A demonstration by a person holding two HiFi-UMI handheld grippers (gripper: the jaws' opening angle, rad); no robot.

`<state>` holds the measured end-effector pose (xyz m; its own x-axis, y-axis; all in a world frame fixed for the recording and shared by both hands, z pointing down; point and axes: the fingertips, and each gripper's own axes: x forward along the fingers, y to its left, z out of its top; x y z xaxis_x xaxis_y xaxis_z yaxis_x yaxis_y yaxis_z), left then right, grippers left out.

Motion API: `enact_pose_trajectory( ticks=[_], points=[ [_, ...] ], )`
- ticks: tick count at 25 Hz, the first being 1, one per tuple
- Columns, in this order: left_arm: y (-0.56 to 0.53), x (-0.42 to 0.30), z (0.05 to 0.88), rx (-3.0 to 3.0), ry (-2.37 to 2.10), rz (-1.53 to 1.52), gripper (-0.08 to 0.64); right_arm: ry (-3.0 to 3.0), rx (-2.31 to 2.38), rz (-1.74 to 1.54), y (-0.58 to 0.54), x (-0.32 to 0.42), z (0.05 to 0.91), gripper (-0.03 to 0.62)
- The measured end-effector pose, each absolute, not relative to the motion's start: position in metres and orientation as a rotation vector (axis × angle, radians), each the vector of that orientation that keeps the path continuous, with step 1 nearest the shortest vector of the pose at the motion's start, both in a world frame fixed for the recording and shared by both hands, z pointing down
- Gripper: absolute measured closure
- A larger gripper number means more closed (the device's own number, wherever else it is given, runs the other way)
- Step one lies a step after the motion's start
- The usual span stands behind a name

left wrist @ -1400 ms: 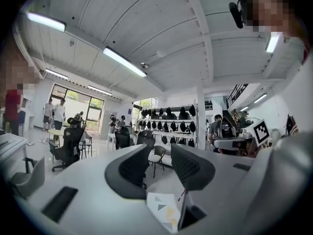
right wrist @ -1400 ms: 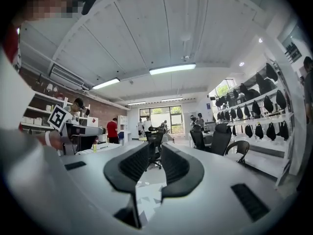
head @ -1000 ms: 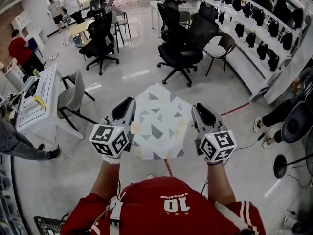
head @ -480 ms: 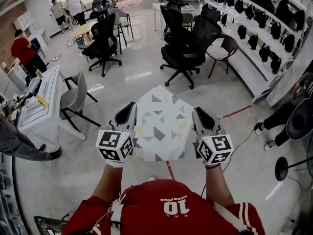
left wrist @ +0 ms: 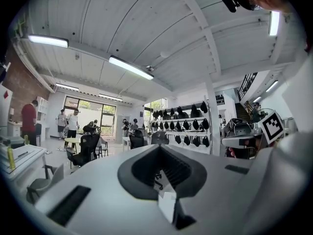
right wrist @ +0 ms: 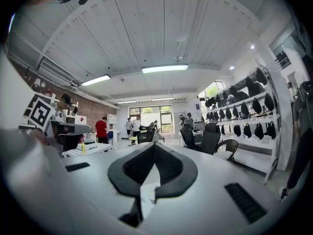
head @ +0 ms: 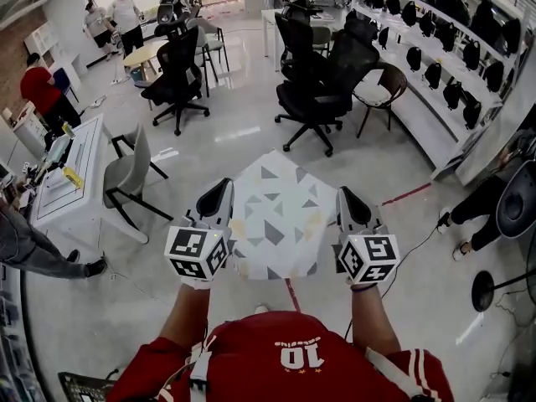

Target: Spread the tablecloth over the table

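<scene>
The tablecloth (head: 276, 216), white with grey and yellow triangles, stretches out in front of me over the floor. I hold it by its near edge between both grippers. My left gripper (head: 219, 193) grips the left corner. Its jaws have just been closing, and in the left gripper view a fold of the cloth (left wrist: 165, 202) sits pinched between the dark pads of the left gripper (left wrist: 159, 148). My right gripper (head: 347, 201) is shut on the right corner. In the right gripper view, cloth (right wrist: 146, 197) shows in the slit of the right gripper (right wrist: 154, 146). No table shows under the cloth.
Black office chairs (head: 314, 90) stand ahead, with a grey chair (head: 126, 170) and a white desk (head: 67, 174) to the left. Shelves of dark headgear (head: 435, 65) line the right wall. A red floor line (head: 289, 291) runs below the cloth. People stand at the far left and at the back.
The left gripper's cube has tilted slightly and both grippers sit a touch lower in the head view. The cloth stays stretched between them.
</scene>
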<state>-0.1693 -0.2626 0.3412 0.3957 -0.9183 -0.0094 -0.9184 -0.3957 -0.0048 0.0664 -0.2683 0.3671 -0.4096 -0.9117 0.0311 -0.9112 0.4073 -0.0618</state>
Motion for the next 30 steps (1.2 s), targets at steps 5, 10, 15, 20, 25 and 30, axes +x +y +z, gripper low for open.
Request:
enact_pose_trajectory(
  ticks=[5, 10, 15, 20, 25, 30],
  points=[
    [-0.264, -0.175, 0.342, -2.636, 1.748, 0.051, 0.552, 2.621, -1.764, -0.084, -0.270, 0.071, 0.368, 0.578],
    [-0.267, -0.180, 0.344, -2.622, 1.755, 0.033, 0.552, 2.603, -1.763, -0.076, -0.271, 0.071, 0.367, 0.578],
    [-0.269, -0.182, 0.349, -2.621, 1.764, 0.016, 0.552, 2.602, -1.781, -0.070, -0.273, 0.073, 0.369, 0.578],
    [-0.270, -0.181, 0.349, -2.623, 1.764, 0.017, 0.552, 2.609, -1.798, -0.057, -0.274, 0.075, 0.372, 0.578],
    [-0.271, -0.182, 0.349, -2.612, 1.765, 0.006, 0.552, 2.603, -1.821, -0.044, -0.275, 0.079, 0.371, 0.578],
    [-0.271, -0.183, 0.348, -2.602, 1.773, 0.001, 0.552, 2.603, -1.821, -0.052, -0.275, 0.079, 0.371, 0.578]
  ],
)
